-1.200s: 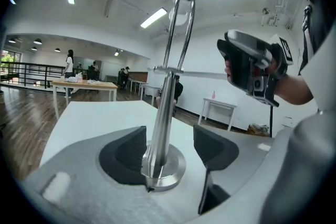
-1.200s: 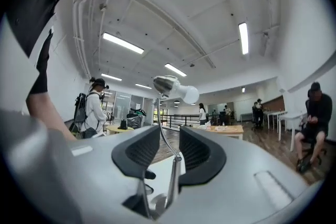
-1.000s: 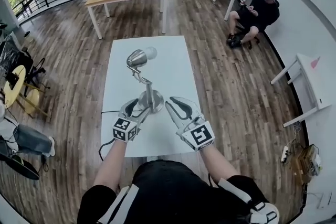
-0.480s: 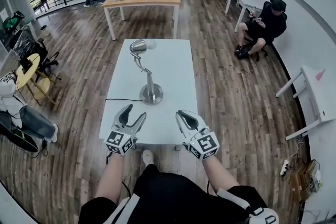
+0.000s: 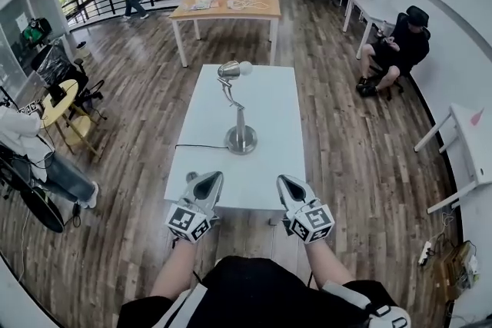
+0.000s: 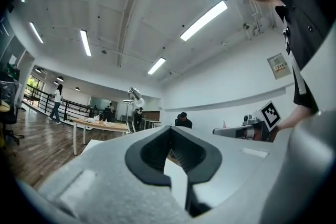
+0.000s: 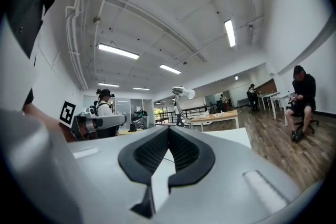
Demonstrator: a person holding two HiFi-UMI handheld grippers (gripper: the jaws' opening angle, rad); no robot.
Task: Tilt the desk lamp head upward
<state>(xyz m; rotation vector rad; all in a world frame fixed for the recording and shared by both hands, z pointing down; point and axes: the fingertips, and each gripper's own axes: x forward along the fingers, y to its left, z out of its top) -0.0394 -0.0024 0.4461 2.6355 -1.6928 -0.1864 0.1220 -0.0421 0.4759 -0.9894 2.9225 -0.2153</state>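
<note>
See desk lamp (image 5: 241, 139) upright mid-table, round base on the white table (image 5: 269, 173), untouched by either tool. Read lamp head (image 5: 227, 71) at 12 o'clock of the base, bulb end facing 3 o'clock in head view. Spot black cord (image 5: 201, 147) leaving the base toward 9 o'clock. Find left tool (image 5: 208, 179) at 7 o'clock of the base, over the table's near edge, pointing at 12. Read its jaws as pinched together, just closed, nothing between. Find right tool (image 5: 289, 182) at 5 o'clock of the base, same near edge, well apart from the lamp. Read those jaws as together too, just closed, empty. See lamp near 12 o'clock in both gripper views, well past the tips. Spot seated person (image 5: 400, 50) at 2 o'clock, wooden table (image 5: 231, 5) at 12 beyond.
</note>
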